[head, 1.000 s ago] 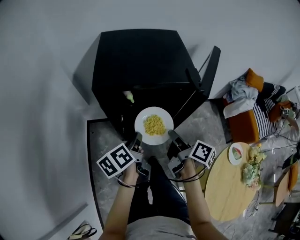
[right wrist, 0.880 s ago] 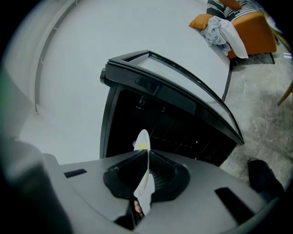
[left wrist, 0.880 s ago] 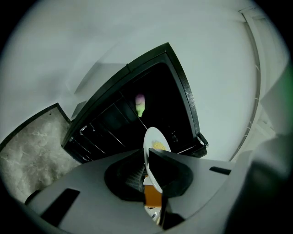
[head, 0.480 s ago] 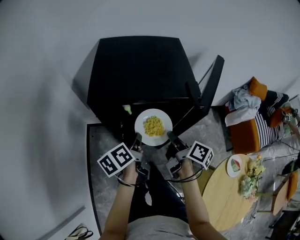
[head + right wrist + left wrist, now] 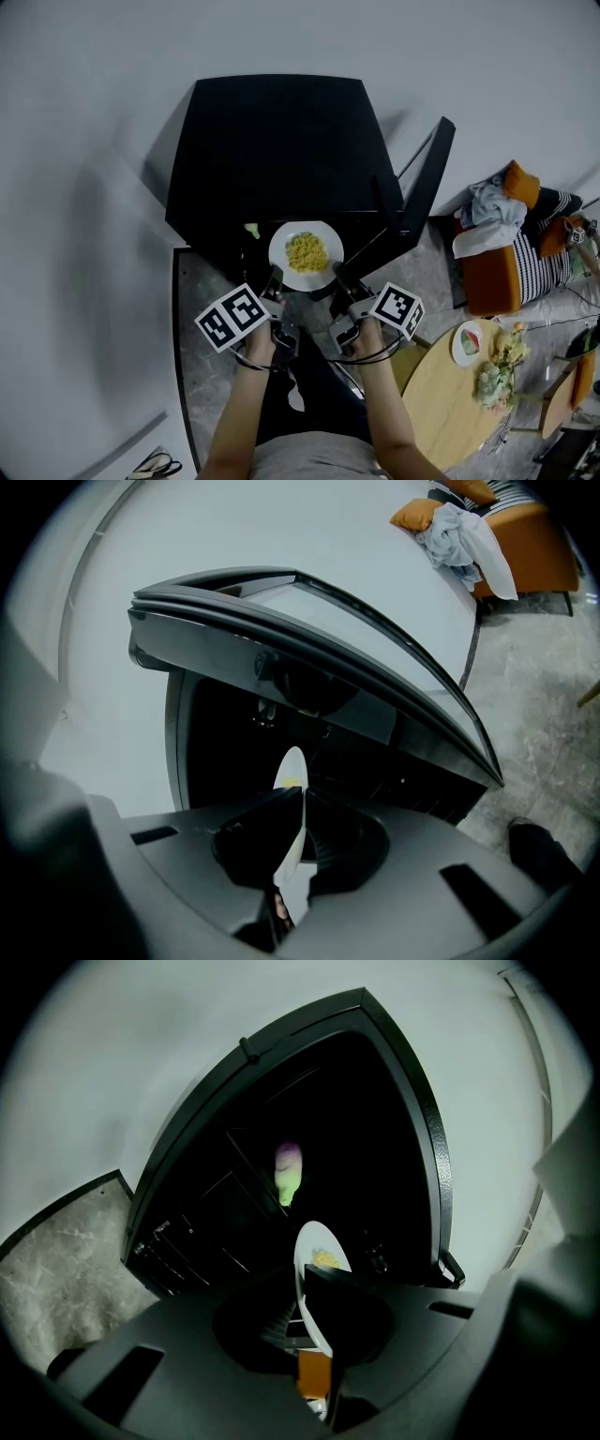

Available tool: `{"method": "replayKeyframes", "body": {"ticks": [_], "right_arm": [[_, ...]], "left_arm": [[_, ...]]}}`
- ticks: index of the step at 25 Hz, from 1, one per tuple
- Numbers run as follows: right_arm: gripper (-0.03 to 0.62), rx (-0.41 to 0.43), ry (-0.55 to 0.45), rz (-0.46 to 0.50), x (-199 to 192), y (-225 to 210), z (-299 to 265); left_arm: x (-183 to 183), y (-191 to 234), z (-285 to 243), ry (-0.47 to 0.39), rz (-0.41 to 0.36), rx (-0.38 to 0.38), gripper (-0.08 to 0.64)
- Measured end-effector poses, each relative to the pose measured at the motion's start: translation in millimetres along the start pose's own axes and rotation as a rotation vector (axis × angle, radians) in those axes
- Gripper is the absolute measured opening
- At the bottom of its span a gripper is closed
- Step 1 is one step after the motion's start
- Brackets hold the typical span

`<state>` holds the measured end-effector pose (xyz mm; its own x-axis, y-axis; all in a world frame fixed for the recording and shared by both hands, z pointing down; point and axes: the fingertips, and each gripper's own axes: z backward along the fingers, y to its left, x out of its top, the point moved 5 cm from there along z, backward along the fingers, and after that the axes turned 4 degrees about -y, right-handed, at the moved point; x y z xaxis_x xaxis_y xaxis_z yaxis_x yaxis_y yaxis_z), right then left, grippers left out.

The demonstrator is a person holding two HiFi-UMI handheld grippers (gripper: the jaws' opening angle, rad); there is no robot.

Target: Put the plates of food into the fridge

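Observation:
A white plate [image 5: 306,255] heaped with yellow food is held level between both grippers in front of the open black fridge [image 5: 281,141]. My left gripper [image 5: 273,278] is shut on the plate's near left rim, and my right gripper [image 5: 336,275] is shut on its near right rim. In the left gripper view the plate [image 5: 314,1251] shows edge-on between the jaws, with the dark fridge interior behind it. The right gripper view shows the plate [image 5: 292,775] edge-on too, under the fridge's open door [image 5: 375,677]. A second plate of food [image 5: 468,341] sits on the round wooden table [image 5: 450,403].
A green and purple item [image 5: 288,1171] sits inside the fridge. The open fridge door [image 5: 427,178] juts out to the right. An orange seat [image 5: 506,244] with clothes stands at the right, by the table with flowers [image 5: 497,370]. Grey floor lies beneath.
The plate and both grippers have moved forward, closer to the fridge opening. The green item inside is now almost hidden under the fridge's top edge in the head view.

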<state>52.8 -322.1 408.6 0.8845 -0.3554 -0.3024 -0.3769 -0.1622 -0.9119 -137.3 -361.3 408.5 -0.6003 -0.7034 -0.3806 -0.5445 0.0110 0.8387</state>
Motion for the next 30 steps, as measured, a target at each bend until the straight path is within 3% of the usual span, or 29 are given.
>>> {"method": "replayKeyframes", "body": {"ticks": [15, 30], "right_arm": [[0.021, -0.025, -0.006, 0.037, 17.6, -4.9, -14.6], [0.023, -0.050, -0.046, 0.110, 24.8, 1.1, -34.4]], "left_arm": [[2.0, -4.3, -21.5, -0.004, 0.011, 0.016, 0.035], [13.9, -3.8, -34.5, -0.047, 0.078, 0.006, 0.031]]}}
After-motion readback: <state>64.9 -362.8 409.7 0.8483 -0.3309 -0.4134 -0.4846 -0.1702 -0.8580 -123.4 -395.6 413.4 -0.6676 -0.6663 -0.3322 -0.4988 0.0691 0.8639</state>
